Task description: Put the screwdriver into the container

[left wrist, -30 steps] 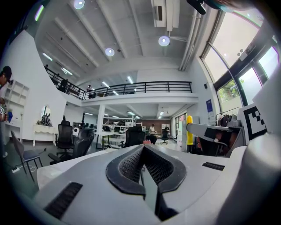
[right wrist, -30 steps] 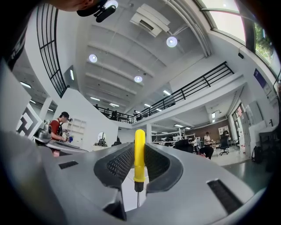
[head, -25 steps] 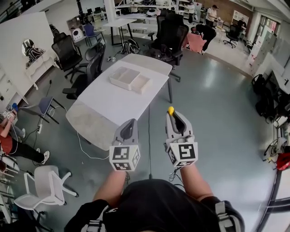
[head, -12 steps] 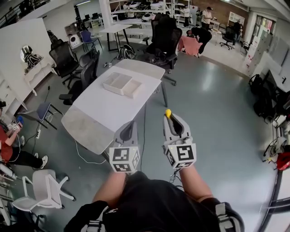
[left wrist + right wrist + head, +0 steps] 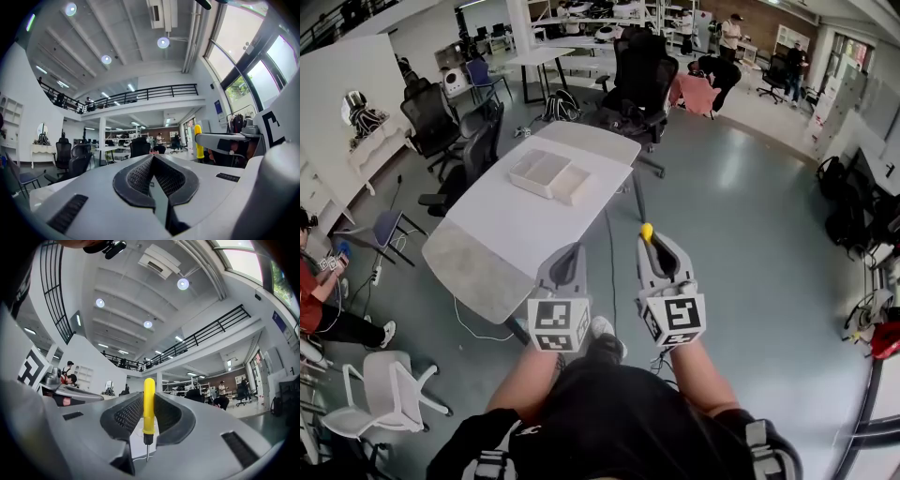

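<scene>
In the right gripper view a yellow-handled screwdriver (image 5: 148,404) stands upright between the pads, its metal tip pointing down, and my right gripper (image 5: 144,399) is shut on it. The head view shows its yellow handle end (image 5: 646,231) poking out past the right gripper (image 5: 653,246). Beside it my left gripper (image 5: 573,251) is held at the same height; its pads meet with nothing between them (image 5: 153,157). The container (image 5: 523,183), a white tray with two compartments, sits on the far half of the white table (image 5: 534,230), well ahead of both grippers.
Black office chairs stand left of the table (image 5: 441,117) and beyond its far end (image 5: 642,75). A white chair (image 5: 389,389) is at the lower left, with a seated person (image 5: 314,300) near it. A cable (image 5: 605,234) runs across the grey floor by the table's right edge.
The table and tray have shifted left and a little down in the head view. A shoe now shows between the grippers. Both grippers keep their pose, the screwdriver still held.
</scene>
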The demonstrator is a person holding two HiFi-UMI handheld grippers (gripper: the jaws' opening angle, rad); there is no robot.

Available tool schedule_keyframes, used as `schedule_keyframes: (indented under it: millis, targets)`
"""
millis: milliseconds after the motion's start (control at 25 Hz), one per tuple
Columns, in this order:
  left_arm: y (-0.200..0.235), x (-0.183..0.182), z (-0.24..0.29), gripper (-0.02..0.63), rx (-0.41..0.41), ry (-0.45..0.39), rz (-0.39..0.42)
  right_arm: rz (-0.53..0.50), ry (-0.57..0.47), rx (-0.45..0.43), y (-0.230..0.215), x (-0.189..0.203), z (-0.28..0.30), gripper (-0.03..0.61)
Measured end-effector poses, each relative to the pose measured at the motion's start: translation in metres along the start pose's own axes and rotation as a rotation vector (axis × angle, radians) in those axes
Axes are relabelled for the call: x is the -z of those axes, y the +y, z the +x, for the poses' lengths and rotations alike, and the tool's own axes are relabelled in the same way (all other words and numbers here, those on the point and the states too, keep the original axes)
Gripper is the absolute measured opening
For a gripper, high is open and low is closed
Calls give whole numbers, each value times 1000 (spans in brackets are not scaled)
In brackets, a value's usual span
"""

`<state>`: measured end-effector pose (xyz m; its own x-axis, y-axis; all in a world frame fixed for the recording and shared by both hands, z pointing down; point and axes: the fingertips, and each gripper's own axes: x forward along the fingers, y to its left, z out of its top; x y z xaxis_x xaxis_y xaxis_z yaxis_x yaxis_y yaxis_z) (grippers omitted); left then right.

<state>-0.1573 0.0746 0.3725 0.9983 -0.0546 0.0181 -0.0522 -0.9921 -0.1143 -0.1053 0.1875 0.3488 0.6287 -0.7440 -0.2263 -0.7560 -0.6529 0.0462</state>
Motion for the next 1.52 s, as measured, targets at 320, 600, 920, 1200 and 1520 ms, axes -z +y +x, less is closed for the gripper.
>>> schedule_keyframes:
  millis: [320, 600, 920, 1200, 1520]
  targets:
    - [31, 19, 70, 6, 13, 5, -27, 18, 6, 1, -25, 27, 68, 67]
    - [74, 29, 137, 6, -3, 35, -54, 19, 34, -23, -44, 45, 149, 66]
    - [127, 39, 220, 6, -16, 64, -91, 12, 79, -55, -63, 72, 244, 67]
    - [166, 48, 299, 6, -16, 78, -114, -4, 101, -71, -91, 97, 325, 67]
    - [208, 63, 349, 6, -33, 101, -145, 0, 136, -97, -97, 124, 387, 67]
